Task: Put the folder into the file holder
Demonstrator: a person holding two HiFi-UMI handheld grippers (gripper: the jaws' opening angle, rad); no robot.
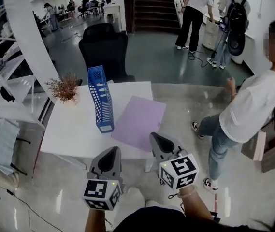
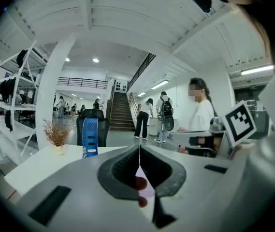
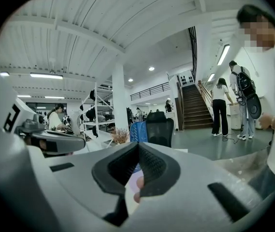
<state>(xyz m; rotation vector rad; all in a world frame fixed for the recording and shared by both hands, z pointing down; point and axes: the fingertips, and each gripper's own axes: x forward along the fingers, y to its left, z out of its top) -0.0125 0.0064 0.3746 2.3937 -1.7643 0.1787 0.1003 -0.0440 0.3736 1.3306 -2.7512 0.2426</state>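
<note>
A pale purple folder (image 1: 139, 116) lies flat on the white table (image 1: 74, 129), overhanging its right front corner. A blue slotted file holder (image 1: 100, 99) stands upright just left of the folder, also seen from the left gripper view (image 2: 90, 137) and the right gripper view (image 3: 136, 131). My left gripper (image 1: 110, 157) hovers just off the table's front edge, jaws shut and empty (image 2: 139, 149). My right gripper (image 1: 157, 140) is beside it, close to the folder's near corner, also shut on nothing (image 3: 138, 144).
A dried plant (image 1: 65, 88) sits at the table's left back corner. A black office chair (image 1: 106, 47) stands behind the table. A person in a white shirt (image 1: 253, 110) stands close on the right. White shelving (image 1: 2, 81) and a column (image 1: 28, 37) are on the left.
</note>
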